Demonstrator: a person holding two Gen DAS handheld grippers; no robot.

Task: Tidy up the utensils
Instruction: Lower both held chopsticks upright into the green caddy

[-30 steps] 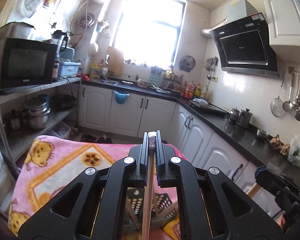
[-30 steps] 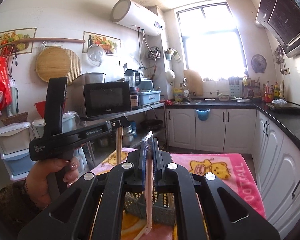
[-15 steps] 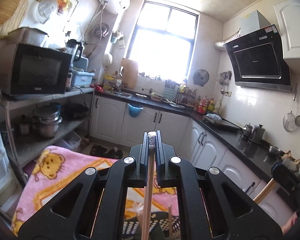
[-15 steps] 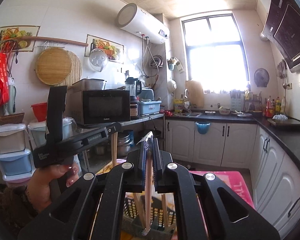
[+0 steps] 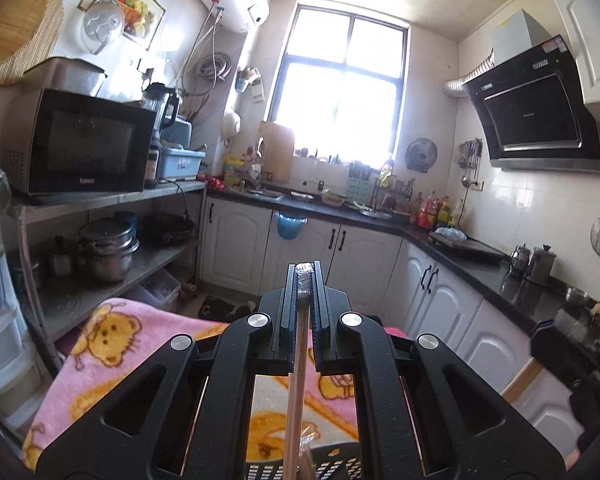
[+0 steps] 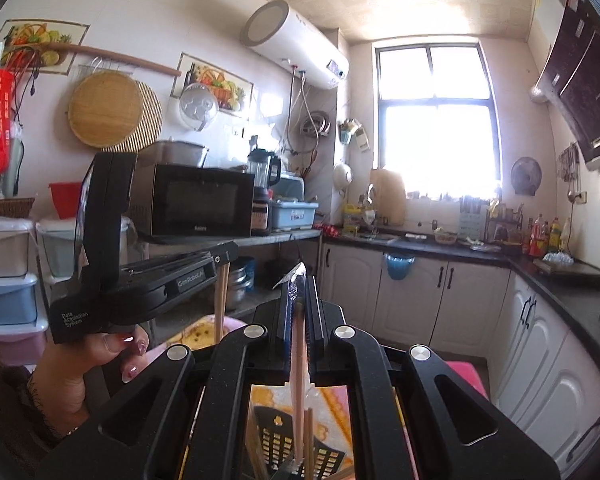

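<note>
Chopsticks: one wrapped stick (image 5: 300,360) clamped upright in left gripper (image 5: 305,276), jaws nearly closed. Right gripper (image 6: 300,284) likewise pinches another stick (image 6: 298,364), its tip in the basket (image 6: 300,444).

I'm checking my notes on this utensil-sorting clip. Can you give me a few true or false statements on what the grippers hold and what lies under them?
1. The left gripper is clamped on a wooden chopstick. True.
2. The right gripper is open with nothing in it. False: it is shut on a wrapped chopstick.
3. A black slotted basket sits below the right gripper. True.
4. The cloth under the basket is plain blue. False: it is pink with cartoon bears.
5. A microwave stands on the shelf. True.
</note>
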